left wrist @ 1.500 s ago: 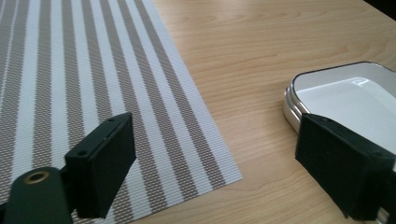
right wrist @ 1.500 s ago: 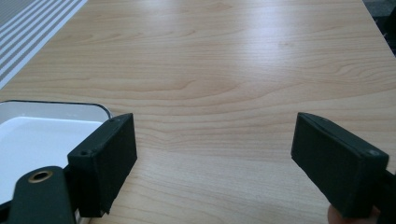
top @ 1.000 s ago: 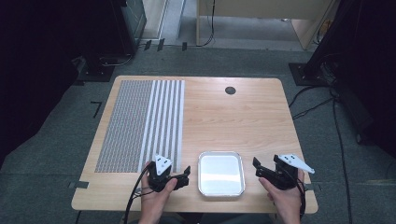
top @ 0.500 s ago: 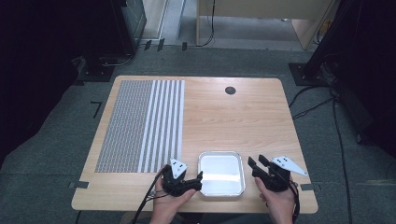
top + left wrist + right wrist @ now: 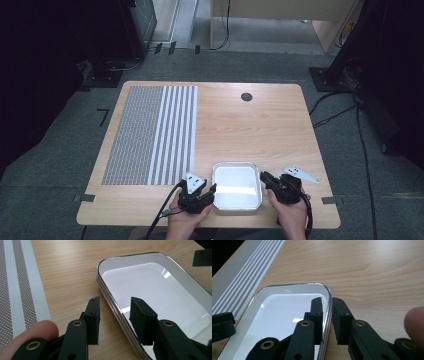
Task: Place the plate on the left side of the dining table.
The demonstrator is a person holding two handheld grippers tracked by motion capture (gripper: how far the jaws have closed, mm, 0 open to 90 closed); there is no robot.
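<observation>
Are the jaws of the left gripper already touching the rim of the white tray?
Apart. In the left gripper view, the left gripper straddles the rim of the tray, and bare gaps show between each jaw and the rim.

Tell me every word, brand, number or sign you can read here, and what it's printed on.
None: there is no readable text in these pictures.
The white tray is plain, with no label or brand.
The woven mat bears stripes, no lettering.
The wooden table has a dark round hole, no mark.
The left gripper and right gripper show brass rivets, no writing.
</observation>
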